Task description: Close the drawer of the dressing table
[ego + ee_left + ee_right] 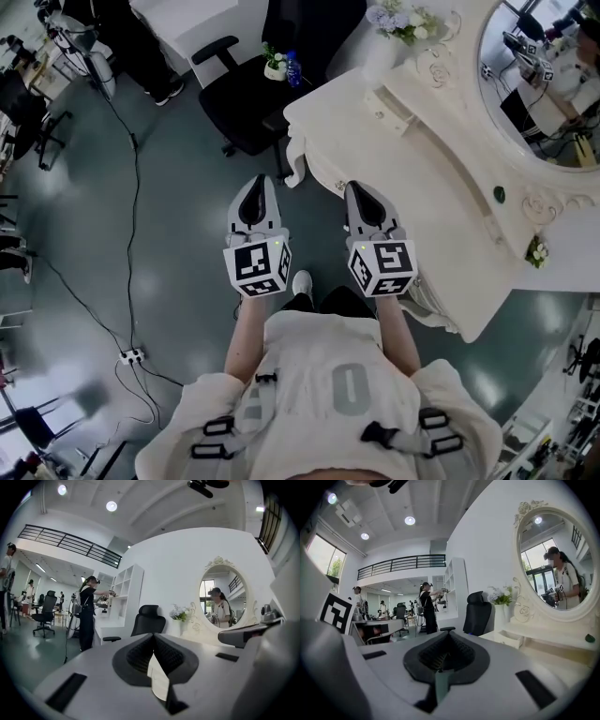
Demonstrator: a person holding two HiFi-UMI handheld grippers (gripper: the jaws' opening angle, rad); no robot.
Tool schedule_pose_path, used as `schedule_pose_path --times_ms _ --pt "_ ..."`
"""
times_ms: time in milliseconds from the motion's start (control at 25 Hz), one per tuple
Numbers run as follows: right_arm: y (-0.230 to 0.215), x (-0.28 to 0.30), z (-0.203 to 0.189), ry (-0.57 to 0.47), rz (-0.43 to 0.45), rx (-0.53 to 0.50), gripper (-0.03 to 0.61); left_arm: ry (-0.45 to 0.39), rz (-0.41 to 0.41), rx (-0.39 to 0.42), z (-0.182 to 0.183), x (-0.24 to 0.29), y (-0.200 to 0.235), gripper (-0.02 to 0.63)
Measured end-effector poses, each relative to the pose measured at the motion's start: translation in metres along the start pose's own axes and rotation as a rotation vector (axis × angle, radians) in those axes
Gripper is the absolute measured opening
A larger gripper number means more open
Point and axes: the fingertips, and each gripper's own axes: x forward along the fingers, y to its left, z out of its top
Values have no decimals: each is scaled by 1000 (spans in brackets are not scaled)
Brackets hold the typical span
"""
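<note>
The white dressing table (450,206) stands to my right, with its round mirror (544,84) behind it. A small drawer (392,109) at the left end of its raised shelf juts out a little; the right gripper view shows the same drawer (509,639). Both grippers hang over the floor short of the table's near-left corner, touching nothing. My left gripper (258,180) is shut and empty, its pads meeting at the tip (153,637). My right gripper (357,187) is beside it, nearer the table, also shut and empty (449,635).
A black office chair (248,94) stands ahead by the table's far-left corner. A vase of flowers (398,23) sits on the table's far end. A cable and power strip (131,356) lie on the floor to the left. People stand farther off (86,611).
</note>
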Motion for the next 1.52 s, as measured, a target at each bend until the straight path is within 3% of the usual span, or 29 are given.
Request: schedule_pose_path --times_ms 360,680,1080,1520 --pt "-16 16 0 7 -20 19 8 31 -15 -8 -9 21 -3 20" --pt "-72 -3 7 -19 -92 32 8 10 -83 -20 -2 55 -55 19" --pt "-193 -64 -7 -58 -350 91 8 20 -307 2 -16 117 -181 18" --pt "-271 -116 0 -108 -664 157 8 27 -636 50 -9 163 -300 19"
